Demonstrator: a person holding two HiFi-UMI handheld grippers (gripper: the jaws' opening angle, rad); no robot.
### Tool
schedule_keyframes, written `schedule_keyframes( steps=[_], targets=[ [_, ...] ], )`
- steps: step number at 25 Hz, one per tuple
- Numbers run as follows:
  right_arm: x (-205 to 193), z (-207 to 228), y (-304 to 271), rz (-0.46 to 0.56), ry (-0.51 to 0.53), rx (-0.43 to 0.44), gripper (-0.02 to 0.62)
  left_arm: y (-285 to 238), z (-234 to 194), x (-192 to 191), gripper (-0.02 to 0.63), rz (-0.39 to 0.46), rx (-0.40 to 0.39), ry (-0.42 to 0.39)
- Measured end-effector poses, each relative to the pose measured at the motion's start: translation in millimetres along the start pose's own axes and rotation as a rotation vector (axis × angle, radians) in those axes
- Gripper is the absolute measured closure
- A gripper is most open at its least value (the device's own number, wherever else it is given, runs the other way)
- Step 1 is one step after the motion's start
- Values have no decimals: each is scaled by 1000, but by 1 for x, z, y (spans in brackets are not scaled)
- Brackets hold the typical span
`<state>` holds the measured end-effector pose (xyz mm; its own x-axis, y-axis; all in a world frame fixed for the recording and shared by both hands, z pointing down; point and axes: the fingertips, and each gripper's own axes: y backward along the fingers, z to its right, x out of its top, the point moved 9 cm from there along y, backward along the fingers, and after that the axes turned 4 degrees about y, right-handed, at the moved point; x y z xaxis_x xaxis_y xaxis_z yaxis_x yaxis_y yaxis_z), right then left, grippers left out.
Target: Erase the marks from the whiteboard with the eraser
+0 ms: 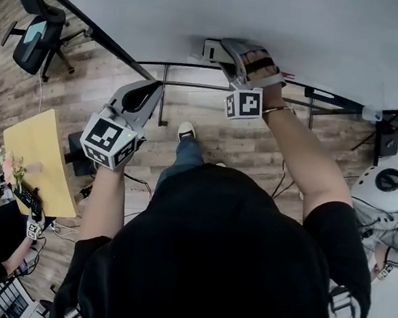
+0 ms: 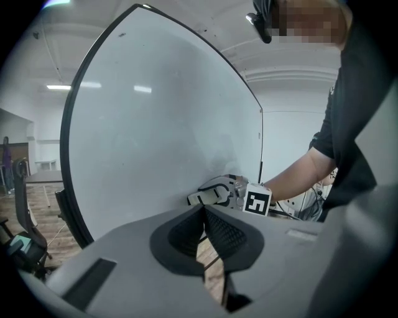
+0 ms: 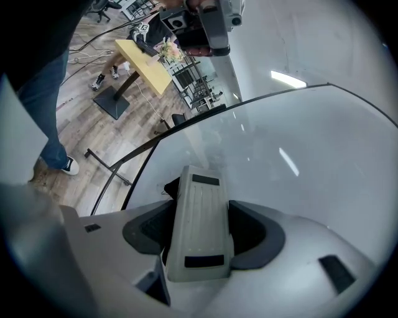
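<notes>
Right gripper view: grey eraser in right tool, against whiteboard.

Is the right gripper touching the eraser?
Touching. The right gripper view shows the right gripper with its jaws closed against both sides of the eraser, no gap either side.

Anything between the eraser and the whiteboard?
Nothing visible. The right gripper is shut on the eraser, whose far end appears to meet the whiteboard. The left gripper hangs shut, off to the side.
</notes>
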<state>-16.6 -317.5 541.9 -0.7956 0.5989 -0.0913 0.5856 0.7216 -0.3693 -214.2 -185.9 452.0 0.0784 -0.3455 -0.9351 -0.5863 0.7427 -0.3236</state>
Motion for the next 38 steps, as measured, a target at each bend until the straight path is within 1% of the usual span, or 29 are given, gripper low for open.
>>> schedule_keyframes(
  steps=[5,9,13,16,19,25,38],
  targets=[
    [21,-4,-13,40,71,16,334,9,-3,-6,595,5,14,16],
    [36,-12,-22,71,154,31,334,14,-6,-8,595,7,18,23],
    [36,-18,-29,76,220,39,334,18,-11,-10,595,4,24,30],
    [33,-19,-29,69,238,41,334,20,-13,-12,595,3,22,36],
    [30,-21,-27,60,238,41,334,19,-12,-12,595,2,15,38],
    [21,-19,-22,10,245,19,334,16,-9,-12,595,1,-4,33],
    [1,2,-2,-55,103,-13,334,13,1,-11,595,-7,-15,34]
  ],
)
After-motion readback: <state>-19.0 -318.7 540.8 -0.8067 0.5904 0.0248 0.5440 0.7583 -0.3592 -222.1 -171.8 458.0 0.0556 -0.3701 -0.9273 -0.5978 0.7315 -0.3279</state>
